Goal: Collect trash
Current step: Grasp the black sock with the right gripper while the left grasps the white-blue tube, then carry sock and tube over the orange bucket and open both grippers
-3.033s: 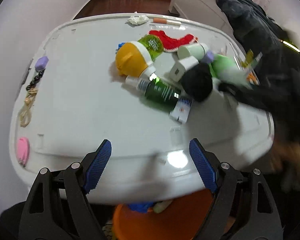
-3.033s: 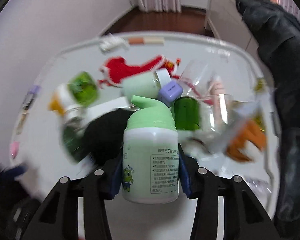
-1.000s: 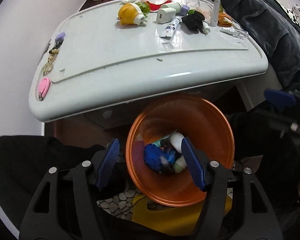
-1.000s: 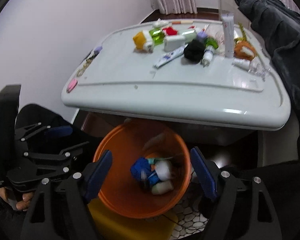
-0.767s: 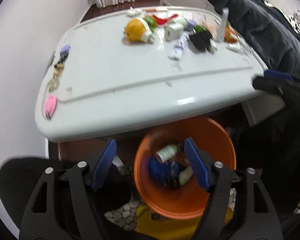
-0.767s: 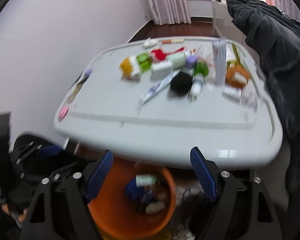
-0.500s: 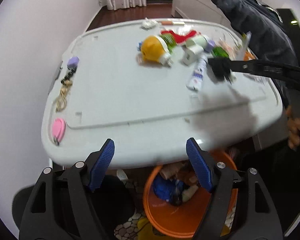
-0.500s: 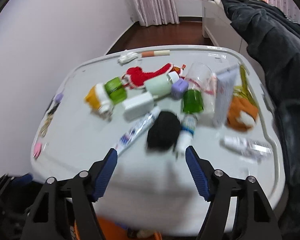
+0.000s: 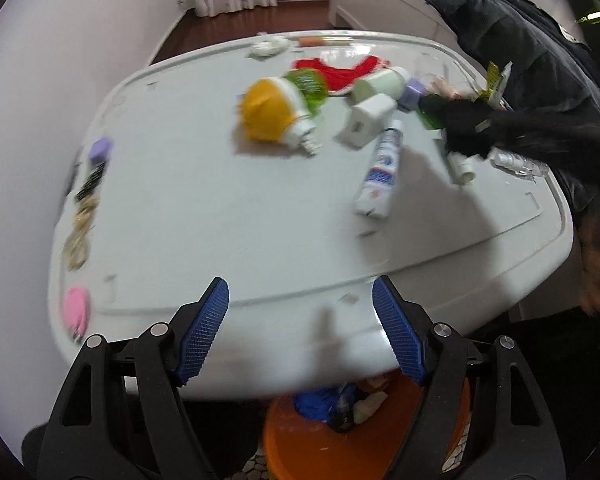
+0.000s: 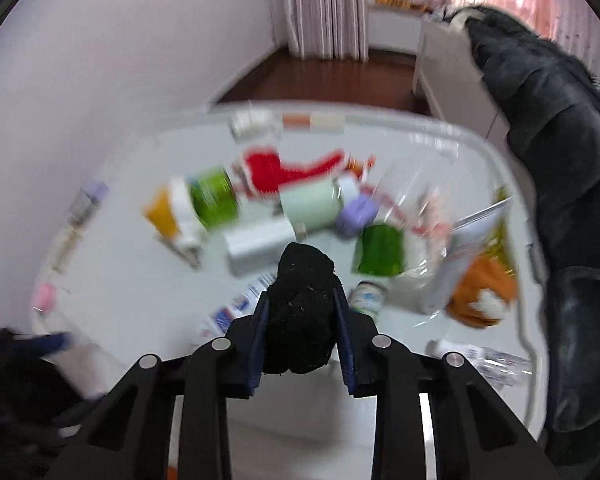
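My right gripper (image 10: 301, 316) is shut on a black balled sock (image 10: 302, 312) and holds it over the white table (image 10: 140, 280); it also shows in the left wrist view (image 9: 466, 128). My left gripper (image 9: 300, 332) is open and empty at the table's near edge. Below it is the orange bin (image 9: 364, 436) with trash inside. On the table lie a toothpaste tube (image 9: 380, 172), a yellow and green bottle (image 9: 280, 108), a white box (image 9: 366, 124) and a small white bottle (image 9: 460, 166).
A red sock (image 9: 340, 70), a pale green jar (image 9: 380, 84), a purple cube (image 9: 412, 94) and wrappers crowd the far right. A pink item (image 9: 76, 312), a chain (image 9: 80, 224) and a purple clip (image 9: 100, 150) line the left edge. A dark coat (image 10: 560, 128) hangs at right.
The right gripper dropped the green-capped bottle in the bin, came back over the table and closed on the black sock. The left gripper rose from the bin to the table edge.
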A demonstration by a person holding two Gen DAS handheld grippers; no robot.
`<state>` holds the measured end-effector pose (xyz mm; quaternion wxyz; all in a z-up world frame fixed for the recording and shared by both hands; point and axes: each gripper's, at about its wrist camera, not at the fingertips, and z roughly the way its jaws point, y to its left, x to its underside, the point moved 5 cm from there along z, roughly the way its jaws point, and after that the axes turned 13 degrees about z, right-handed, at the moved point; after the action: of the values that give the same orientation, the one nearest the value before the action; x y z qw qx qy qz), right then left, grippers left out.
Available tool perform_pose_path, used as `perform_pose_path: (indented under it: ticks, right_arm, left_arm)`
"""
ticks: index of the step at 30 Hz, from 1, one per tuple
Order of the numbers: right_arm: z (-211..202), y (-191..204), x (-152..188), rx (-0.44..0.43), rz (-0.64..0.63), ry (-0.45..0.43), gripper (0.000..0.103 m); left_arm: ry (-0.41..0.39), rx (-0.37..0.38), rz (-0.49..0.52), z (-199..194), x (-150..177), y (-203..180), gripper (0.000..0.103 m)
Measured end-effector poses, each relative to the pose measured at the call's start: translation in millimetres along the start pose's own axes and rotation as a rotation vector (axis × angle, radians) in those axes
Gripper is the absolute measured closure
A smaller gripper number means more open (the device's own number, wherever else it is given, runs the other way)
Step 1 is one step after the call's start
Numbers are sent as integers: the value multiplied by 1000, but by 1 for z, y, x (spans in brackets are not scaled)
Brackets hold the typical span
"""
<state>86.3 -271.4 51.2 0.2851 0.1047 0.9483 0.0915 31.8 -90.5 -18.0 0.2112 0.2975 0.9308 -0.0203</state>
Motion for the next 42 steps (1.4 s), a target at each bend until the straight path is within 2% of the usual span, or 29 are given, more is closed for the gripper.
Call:
perform_pose_path:
  ticks: [5,8,11,12,13,16,20,22,26,28,31,34,39,42]
  right_arm:
    - [-52,-31,5,-45,76,-85,71]
    - [-63,-49,10,-45,113,-115,71]
    - [-65,-61,12,-63,146,-123,71]
    - [-64,-64,13,-71,153,-127,71]
    - [-64,-65,12,-75,155,-128,71]
    - [-58,-71,14,-76,174,-115,71]
    - [-55,-72,20,-73,180,-94,71]
    - [-56,-65,22,-76,161,-95,71]
    - [-62,-52,29,-94,137,-93,70]
    - [-66,-44,37,-122,138,-81,70]
    - [-76,-27,55,-163,132,-57,70]
    - [-90,-6,81,-203,108,-31,70]
    - [-111,25,137,-228,46,30,70]
    - [-117,32,157,-230,34,61,70]
  left_arm:
    - [-37,10,55,26,-46,-33,30]
    - [-51,12,67,49,-70,-47,30]
    - [-11,48,44,84,-81,-50,30]
    - [-53,22,43,85,-84,-48,30]
    - [-90,14,59,87,-88,-50,37]
    - [-110,-15,51,85,-90,-46,72]
    - [-103,18,48,73,-83,-39,80]
    - [-119,-1,57,59,-79,-39,81]
    - [-157,40,49,8,-58,-39,81]
    - [-152,34,53,-13,-45,-38,81]
    - [-140,31,61,-45,-16,-38,81]
    - [-117,38,62,-73,28,-38,80]
    - [-65,40,80,-86,84,-40,80]
    - [-25,62,65,-85,107,-38,80]
